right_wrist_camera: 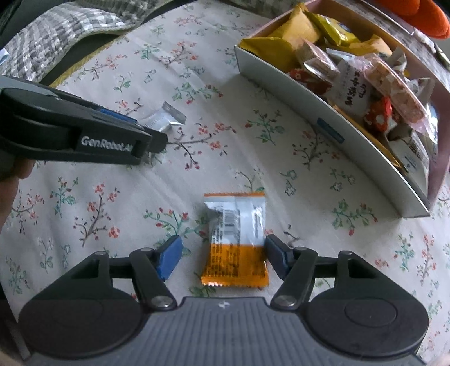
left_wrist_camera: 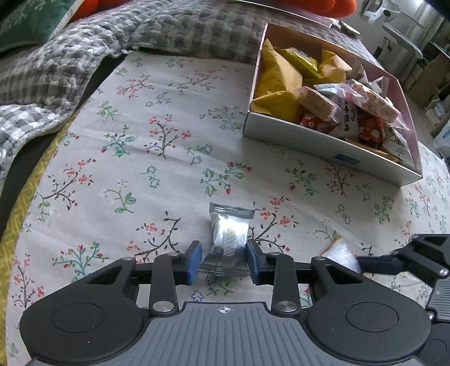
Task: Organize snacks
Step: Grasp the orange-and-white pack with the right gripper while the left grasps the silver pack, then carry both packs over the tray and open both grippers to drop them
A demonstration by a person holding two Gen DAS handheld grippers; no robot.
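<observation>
The left gripper (left_wrist_camera: 224, 260) is down on the floral cloth (left_wrist_camera: 135, 146) with its 2 blue pads pressed against either side of the silver packet (left_wrist_camera: 229, 238), clenched on its lower half, the crimped top edge of the wrapper pointing away toward the box. Over on the right wrist view, the right gripper (right_wrist_camera: 222, 257) straddles the orange-and-white packet (right_wrist_camera: 236, 242) that lies flat on the cloth, barcode side up: the right pad sits just at the wrapper's edge while the left pad stands clearly apart from it, so the jaws are spread and nothing is pinched there. From this same view the left gripper (right_wrist_camera: 149, 132) shows as a black body at the left edge with white lettering on its side, the silver packet (right_wrist_camera: 164, 119) poking out past its tip. The snack box (left_wrist_camera: 323, 140), a shallow white-sided carton with a pinkish inner wall, sits on the cloth ahead and to the right of both tools, well apart from the 2 loose packets, and it is already heaped (yellow pouches at the far end, clear-wrapped pink bars and red patterned wrappers nearer). In the left wrist view the right gripper (left_wrist_camera: 362, 263) enters at the lower right edge, a corner of its packet just visible by its fingertip. A grey checked quilt (left_wrist_camera: 56, 70) is bunched up along the far left of the cloth, with a green cushion (left_wrist_camera: 31, 19) behind it.
</observation>
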